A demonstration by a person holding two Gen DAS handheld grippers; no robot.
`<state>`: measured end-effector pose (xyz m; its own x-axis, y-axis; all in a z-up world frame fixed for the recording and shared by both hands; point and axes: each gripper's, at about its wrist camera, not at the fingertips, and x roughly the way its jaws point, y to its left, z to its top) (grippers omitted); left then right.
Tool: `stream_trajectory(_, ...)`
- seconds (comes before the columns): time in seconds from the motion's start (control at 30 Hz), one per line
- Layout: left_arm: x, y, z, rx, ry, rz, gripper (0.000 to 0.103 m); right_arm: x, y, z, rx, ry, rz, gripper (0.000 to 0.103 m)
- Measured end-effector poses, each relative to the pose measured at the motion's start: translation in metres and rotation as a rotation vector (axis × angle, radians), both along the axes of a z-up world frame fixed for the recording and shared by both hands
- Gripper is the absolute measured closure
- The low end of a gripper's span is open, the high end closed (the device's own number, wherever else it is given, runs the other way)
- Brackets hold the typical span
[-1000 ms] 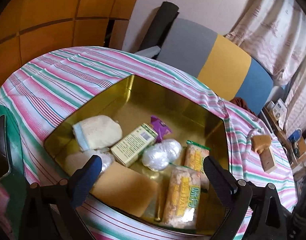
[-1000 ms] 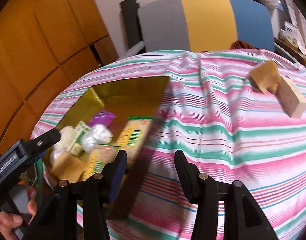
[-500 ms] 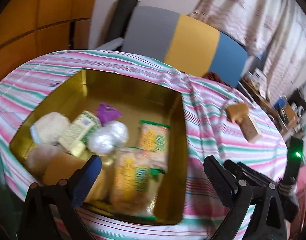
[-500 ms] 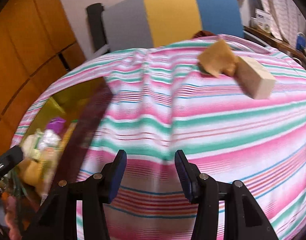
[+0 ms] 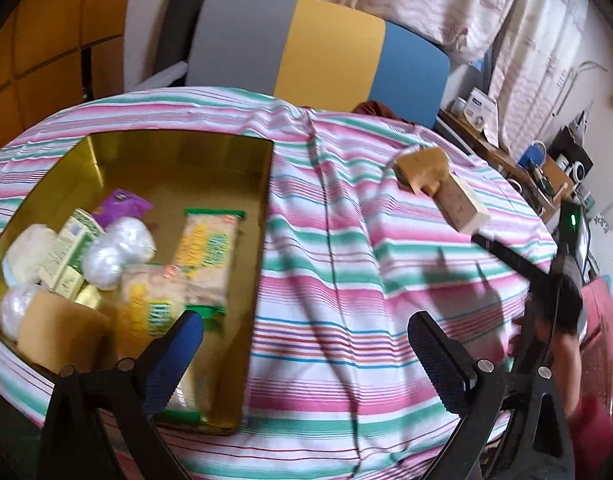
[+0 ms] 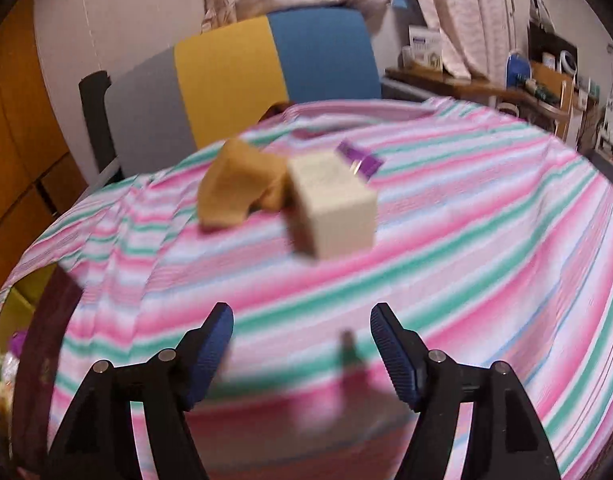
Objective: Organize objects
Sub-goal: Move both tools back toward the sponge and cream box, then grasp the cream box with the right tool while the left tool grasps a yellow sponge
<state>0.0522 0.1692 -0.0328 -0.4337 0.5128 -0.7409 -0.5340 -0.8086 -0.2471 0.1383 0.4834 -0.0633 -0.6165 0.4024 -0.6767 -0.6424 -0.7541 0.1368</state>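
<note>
Right claw point(image 6: 302, 344): hanging wide open, gripping nothing, pointing at the cream box point(image 6: 332, 206).
Box: lying on the table point(image 6: 486, 240) straight ahead, touching the tan sponge point(image 6: 238, 184); long axis probably running away from the claw, frame blurred.
Left claw point(image 5: 306, 344): also gaping wide, sitting beside the gold tin point(image 5: 262, 184).
Nearer: right.

Both views look down over the striped surface point(image 5: 346, 240) toward the chair point(image 6: 266, 64) at 12 o'clock, sharing the cream box point(image 6: 330, 204); the right view sits nearer.
</note>
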Motion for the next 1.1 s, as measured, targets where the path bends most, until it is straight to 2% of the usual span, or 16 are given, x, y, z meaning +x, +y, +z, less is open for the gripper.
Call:
stream_trajectory(0.13, 0.006, 0.012, -0.004, -0.012, -0.012, -0.028, 0.0, -0.014, 0.024, 0.007, 0.077, 0.005, 0.015, 0.031)
stream_trajectory(0.3, 0.009, 0.023, -0.002, -0.037, 0.001, -0.052, 0.0, -0.035, 0.044, 0.0, 0.123, -0.004, 0.074, 0.031)
stream_trajectory(0.47, 0.004, 0.036, 0.0, -0.057, 0.012, -0.063, 0.0, -0.047, 0.06, -0.009, 0.057, 0.016, 0.11, 0.032)
stream_trajectory(0.53, 0.001, 0.043, 0.0, -0.064, 0.016, -0.067, 0.0, -0.049, 0.062, -0.017, 0.035, 0.002, 0.119, 0.044)
stream_trajectory(0.6, -0.003, 0.053, 0.0, -0.07, 0.025, -0.069, 0.0, -0.052, 0.066, -0.024, 0.005, -0.019, 0.12, 0.05)
stream_trajectory(0.67, -0.007, 0.065, 0.0, -0.072, 0.03, -0.076, 0.0, -0.05, 0.068, -0.026, -0.009, -0.006, 0.118, 0.05)
stream_trajectory(0.83, -0.025, 0.102, -0.001, -0.068, 0.053, -0.103, 0.0, -0.037, 0.066, -0.021, 0.03, 0.047, 0.067, 0.052)
stream_trajectory(1.03, -0.06, 0.171, -0.003, -0.094, 0.07, -0.172, 0.0, -0.031, 0.061, -0.014, 0.083, 0.071, 0.03, 0.053)
stream_trajectory(1.1, -0.072, 0.194, 0.0, -0.109, 0.123, -0.184, 0.0, -0.031, 0.061, -0.014, 0.088, 0.071, 0.027, 0.053)
